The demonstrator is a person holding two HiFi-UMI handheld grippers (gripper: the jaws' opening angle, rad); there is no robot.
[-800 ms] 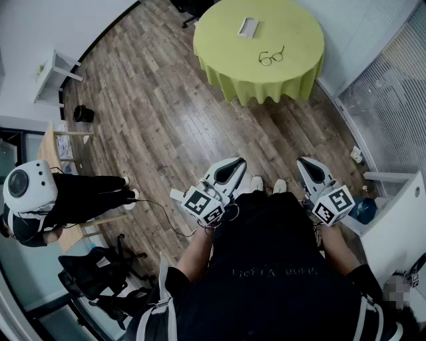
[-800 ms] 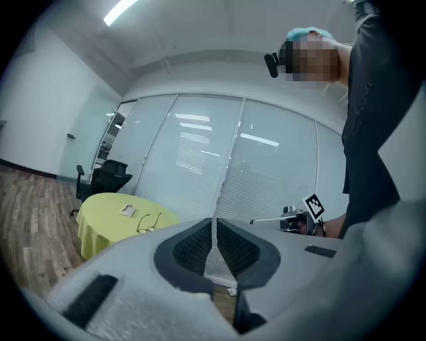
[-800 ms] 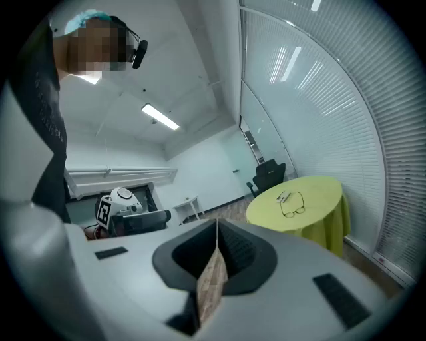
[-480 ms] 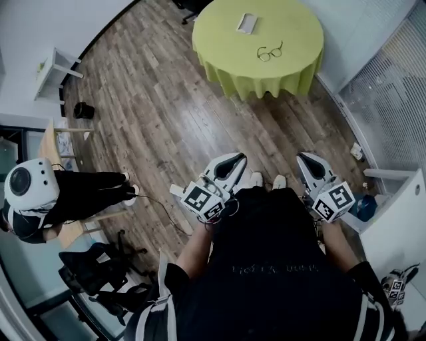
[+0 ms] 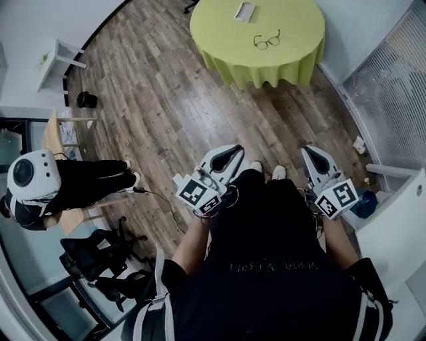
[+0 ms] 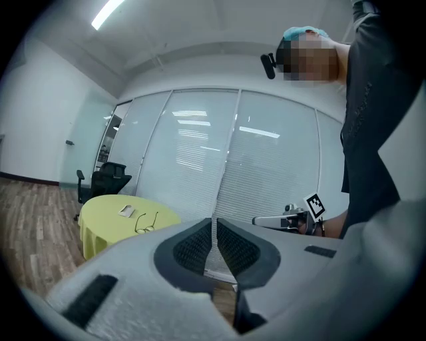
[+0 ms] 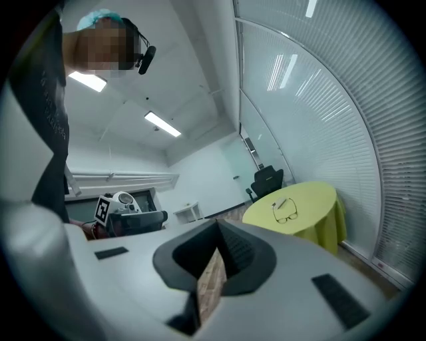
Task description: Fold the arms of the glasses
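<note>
Yellow-green cloth covers the round worktop (image 5: 219, 46) at the top of the head view, and the glasses (image 5: 266, 41) lie on it with bare cloth on every side. One arm stretches away from the lenses. A white item (image 5: 244, 11) lies farther back on the same cloth. The left tool (image 5: 229, 153) and right tool (image 5: 313, 154) are held low in front of the person's body, well apart from the worktop. A broad stretch of wood floor (image 5: 166, 113) lies between them and it. From this height the jaws cannot be read. A second person (image 5: 80, 186) stands at the left by a black chair (image 5: 93, 263), and a blind-covered glass wall (image 5: 389, 86) runs close along the worktop's right side.

From the left gripper view, the left tool (image 6: 214, 223) has its pads drawn together to a thin slit with nothing in it. Past the jaws on the left sit the worktop (image 6: 106, 233), the glasses (image 6: 145, 223) and the white item (image 6: 126, 211), with an office chair (image 6: 106, 180) behind them, which the head view does not show. The right tool (image 6: 293, 216) pokes in from the right at about the same height.

From the right gripper view, the right tool (image 7: 217, 226) has its jaws meeting at the tips, gripping nothing; only a sliver of floor shows in the wedge below. Here the worktop (image 7: 319, 200) stands to the right with the glasses (image 7: 286, 212) on top, near its middle. The left tool (image 7: 126, 216) shows at the left.
</note>
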